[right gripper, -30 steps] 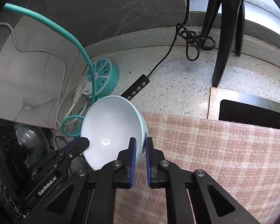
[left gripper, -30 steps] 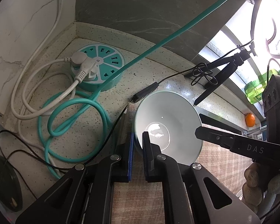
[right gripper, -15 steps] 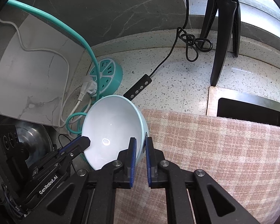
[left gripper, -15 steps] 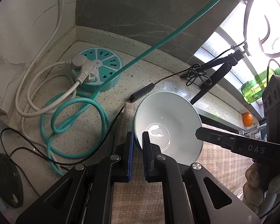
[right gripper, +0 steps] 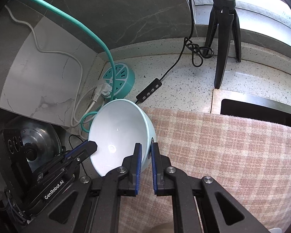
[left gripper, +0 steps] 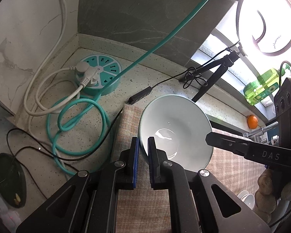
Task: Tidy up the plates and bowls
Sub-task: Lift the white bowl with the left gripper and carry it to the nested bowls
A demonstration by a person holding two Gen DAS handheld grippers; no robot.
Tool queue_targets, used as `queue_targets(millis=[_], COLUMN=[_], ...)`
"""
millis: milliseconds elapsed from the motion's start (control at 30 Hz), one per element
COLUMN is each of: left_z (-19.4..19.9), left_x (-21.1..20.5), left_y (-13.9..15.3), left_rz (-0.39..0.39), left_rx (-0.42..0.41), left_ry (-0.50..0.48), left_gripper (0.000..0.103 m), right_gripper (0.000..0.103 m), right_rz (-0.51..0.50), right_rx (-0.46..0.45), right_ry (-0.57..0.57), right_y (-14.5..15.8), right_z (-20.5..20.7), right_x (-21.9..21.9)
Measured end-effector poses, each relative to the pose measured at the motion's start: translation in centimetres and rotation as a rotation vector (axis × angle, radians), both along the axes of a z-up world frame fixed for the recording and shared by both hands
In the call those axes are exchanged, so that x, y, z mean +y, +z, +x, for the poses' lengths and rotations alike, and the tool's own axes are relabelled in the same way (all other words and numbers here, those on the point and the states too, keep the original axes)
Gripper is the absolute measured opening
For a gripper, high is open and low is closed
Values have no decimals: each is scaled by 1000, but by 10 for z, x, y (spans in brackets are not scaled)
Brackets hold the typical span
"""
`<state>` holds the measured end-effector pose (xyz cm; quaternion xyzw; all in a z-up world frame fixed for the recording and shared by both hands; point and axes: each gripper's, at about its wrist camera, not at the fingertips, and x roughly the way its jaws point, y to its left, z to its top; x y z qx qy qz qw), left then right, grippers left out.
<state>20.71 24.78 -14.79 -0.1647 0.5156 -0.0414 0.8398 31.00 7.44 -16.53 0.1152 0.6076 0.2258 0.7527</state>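
A pale teal bowl (left gripper: pixel 174 128) with a white inside hangs above the plaid cloth (left gripper: pixel 232 167), held by both grippers at once. My left gripper (left gripper: pixel 143 145) is shut on its near-left rim, one finger inside and one outside. My right gripper (right gripper: pixel 145 153) is shut on the opposite rim of the bowl (right gripper: pixel 120 136). Each gripper shows in the other's view: the right one on the right (left gripper: pixel 242 149), the left one at the lower left (right gripper: pixel 83 149). The bowl is tilted and off the cloth (right gripper: pixel 223 151).
A round teal power strip (left gripper: pixel 100 75) with a white plug and coiled teal and white cables lies in the counter corner. A black tripod (right gripper: pixel 223 38) stands by the window, with an inline switch (right gripper: pixel 149 92) on its cable. A green bottle (left gripper: pixel 261 87) and an orange (left gripper: pixel 252 122) sit at the back right.
Both grippers have risen with the bowl between them; the counter, power strip and cables look farther below. The grip on the rim is unchanged.
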Motion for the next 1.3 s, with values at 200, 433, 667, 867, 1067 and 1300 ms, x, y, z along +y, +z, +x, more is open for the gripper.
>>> queue_targets(millis=[200, 433, 667, 867, 1067, 1300], left_z=[-13, -28, -46, -63, -84, -105], left_x=[-11, -25, -40, -53, -66, -81], left_y=[12, 25, 40, 50, 59, 63], left_rz=[7, 9, 15, 21, 19, 28], left_rx=[-11, -26, -47, -59, -72, -71], left_ry=[-11, -20, -37, -54, -67, -91], left_gripper=[7, 8, 8, 8, 8, 8], right_gripper=[9, 9, 9, 9, 9, 9], right_rz=[10, 20, 30, 38, 39, 42], right_rx=[-5, -23, -37, -38, -35, -25], right_ry=[-3, -8, -16, -21, -24, -31], right_y=[9, 24, 38, 46, 50, 48], right_z=[-13, -30, -49, -70, -93, -118], right_x=[-10, -24, -40, -53, -68, -83])
